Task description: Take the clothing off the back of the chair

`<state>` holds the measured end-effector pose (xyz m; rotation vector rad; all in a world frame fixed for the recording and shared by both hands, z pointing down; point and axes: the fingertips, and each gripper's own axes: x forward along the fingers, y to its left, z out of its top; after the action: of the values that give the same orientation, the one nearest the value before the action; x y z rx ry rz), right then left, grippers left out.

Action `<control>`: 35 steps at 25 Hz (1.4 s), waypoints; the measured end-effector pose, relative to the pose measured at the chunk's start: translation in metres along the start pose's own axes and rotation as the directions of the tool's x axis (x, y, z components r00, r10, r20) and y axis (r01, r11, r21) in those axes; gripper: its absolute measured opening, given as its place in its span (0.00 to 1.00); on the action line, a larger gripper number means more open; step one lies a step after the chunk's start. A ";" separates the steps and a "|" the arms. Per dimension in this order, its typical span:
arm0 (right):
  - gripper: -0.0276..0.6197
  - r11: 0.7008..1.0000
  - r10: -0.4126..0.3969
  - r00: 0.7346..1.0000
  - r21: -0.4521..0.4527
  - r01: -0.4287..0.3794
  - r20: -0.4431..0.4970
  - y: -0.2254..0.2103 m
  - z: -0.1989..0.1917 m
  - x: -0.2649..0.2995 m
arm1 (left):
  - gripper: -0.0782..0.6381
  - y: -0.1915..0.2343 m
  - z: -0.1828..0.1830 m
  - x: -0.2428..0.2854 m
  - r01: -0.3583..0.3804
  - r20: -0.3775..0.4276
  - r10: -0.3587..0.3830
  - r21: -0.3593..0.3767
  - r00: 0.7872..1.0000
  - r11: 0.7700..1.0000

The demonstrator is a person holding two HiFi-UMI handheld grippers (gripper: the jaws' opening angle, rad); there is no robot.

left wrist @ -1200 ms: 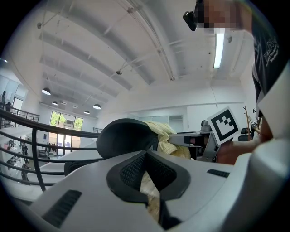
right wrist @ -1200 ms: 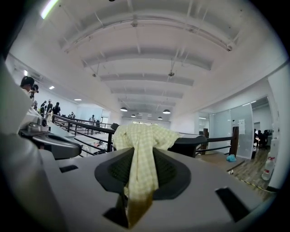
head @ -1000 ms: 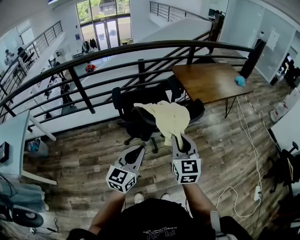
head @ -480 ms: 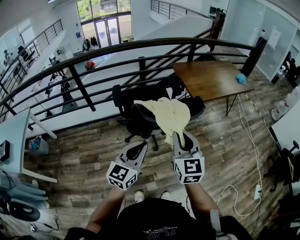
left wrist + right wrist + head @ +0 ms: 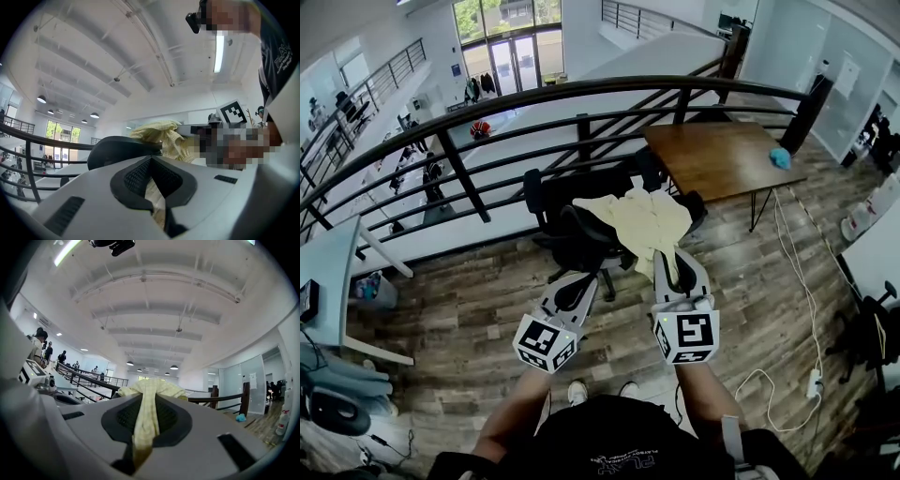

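Pinching a twisted strip of the pale yellow cloth garment [image 5: 642, 220], your right gripper [image 5: 674, 262] is holding its jaws almost together, and the strip is running out between the pads toward the black office chair [image 5: 572, 234]. Your left gripper [image 5: 579, 286] is standing just beside the right one, on the near side of the chair. Its own view is showing a narrow fold of the same yellow cloth caught in the slim gap between its jaws, so it appears to be gripping the garment too.

Further out, most of the garment is bunching in a loose heap over the chair, pulled toward you. The left gripper view is showing part of it draping across the top edge of the chair's back, so it is not yet free. Behind the chair, the curved black metal railing [image 5: 581, 94] is arching across. The brown wooden table [image 5: 722, 159] is standing beyond the chair on your right, and the grey-brown plank floor [image 5: 469, 309] is spreading beneath the chair.

As a judgement, the grasp is made and the lift is under way, but removal is unfinished. You are left with raising the cloth clear of the chair's back and drawing it away, while watching that no trailing fold snags on the chair.
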<state>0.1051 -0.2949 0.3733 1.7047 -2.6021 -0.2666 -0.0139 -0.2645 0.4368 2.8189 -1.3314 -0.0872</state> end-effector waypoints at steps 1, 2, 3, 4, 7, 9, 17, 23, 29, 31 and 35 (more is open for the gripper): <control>0.11 1.000 -0.006 1.000 0.009 0.006 0.004 -0.001 0.002 0.000 | 0.13 0.000 0.002 0.001 -0.001 0.005 0.001 0.001 1.000 1.000; 0.12 1.000 -0.012 1.000 0.020 0.011 0.009 -0.002 0.005 -0.001 | 0.13 0.001 0.005 0.002 -0.003 0.011 0.003 0.002 1.000 1.000; 0.12 0.999 -0.017 1.000 0.027 0.017 0.014 -0.002 0.007 -0.001 | 0.13 0.002 0.008 0.002 -0.005 0.017 0.005 0.001 1.000 1.000; 0.11 0.999 -0.022 1.000 0.030 0.021 0.019 -0.001 0.011 -0.002 | 0.13 0.003 0.011 0.002 -0.006 0.023 0.006 0.000 1.000 1.000; 0.12 0.999 -0.025 0.999 0.021 0.025 0.043 0.000 0.023 -0.005 | 0.13 0.003 0.023 0.001 -0.006 0.041 0.006 0.006 0.999 1.000; 0.12 1.000 -0.022 0.998 0.014 0.022 0.060 0.001 0.030 -0.008 | 0.13 0.004 0.031 0.001 -0.007 0.049 0.006 0.018 0.999 1.000; 0.12 1.000 -0.027 0.993 -0.001 0.027 0.118 0.007 0.048 -0.029 | 0.13 0.005 0.046 -0.003 -0.003 0.081 -0.001 0.038 0.997 0.999; 0.12 0.999 -0.029 0.988 -0.024 0.033 0.152 0.007 0.060 -0.046 | 0.13 -0.001 0.043 -0.001 0.011 0.080 -0.013 0.031 0.997 0.999; 0.12 0.998 -0.048 0.985 -0.020 0.053 0.165 0.003 0.071 -0.063 | 0.13 -0.008 0.045 0.004 0.032 0.081 -0.034 0.028 0.996 0.999; 0.12 0.998 -0.053 0.986 -0.019 0.057 0.161 0.001 0.072 -0.067 | 0.13 -0.012 0.045 0.006 0.041 0.079 -0.043 0.024 0.996 0.999; 0.12 0.998 -0.061 0.986 -0.020 0.065 0.152 0.001 0.070 -0.074 | 0.13 -0.018 0.043 0.008 0.056 0.079 -0.058 0.021 0.995 0.998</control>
<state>0.1264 -0.2177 0.3101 1.8296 -2.6375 -0.4460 0.0028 -0.2589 0.3931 2.8982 -1.2723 -0.1914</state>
